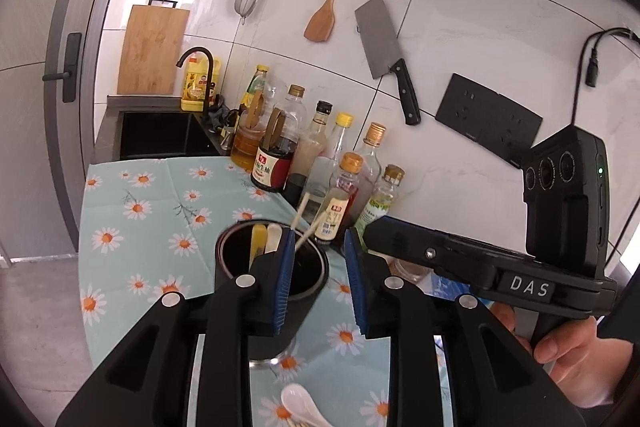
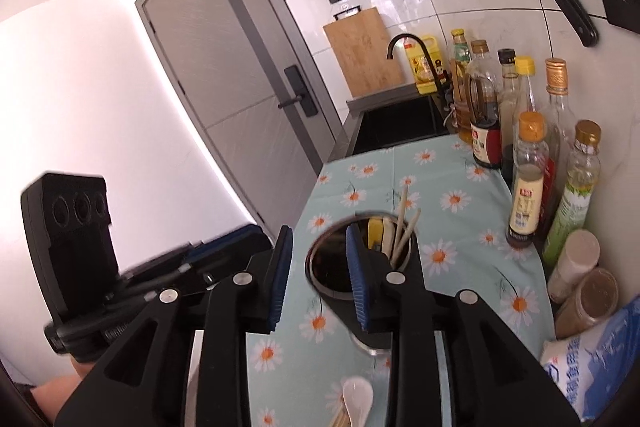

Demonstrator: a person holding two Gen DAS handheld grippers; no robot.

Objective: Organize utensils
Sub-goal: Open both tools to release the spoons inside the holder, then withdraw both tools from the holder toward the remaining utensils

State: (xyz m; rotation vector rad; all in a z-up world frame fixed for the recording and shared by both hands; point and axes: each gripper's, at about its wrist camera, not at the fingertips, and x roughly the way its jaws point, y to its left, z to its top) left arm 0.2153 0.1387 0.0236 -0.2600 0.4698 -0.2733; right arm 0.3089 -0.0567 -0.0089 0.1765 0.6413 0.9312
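Now, left gripper (image 1: 320, 279): jaws partly apart, nothing between the blue pads, hovering over the near right rim of the holder.
Right gripper (image 2: 318, 279): narrow gap, empty, just left of the holder's rim.
Holder (image 2: 340, 267): dark cup upright on the daisy cloth (image 2: 460, 227), with chopsticks (image 2: 402, 227) and spoon handles standing inside.
White spoon (image 2: 358, 397): lying on the cloth near the bottom edge, possibly with chopsticks beside it, blurred.
Edges: bottles (image 2: 528, 183) crowd the right wall.
Room: open cloth beyond the holder, towards the sink (image 2: 400, 125).
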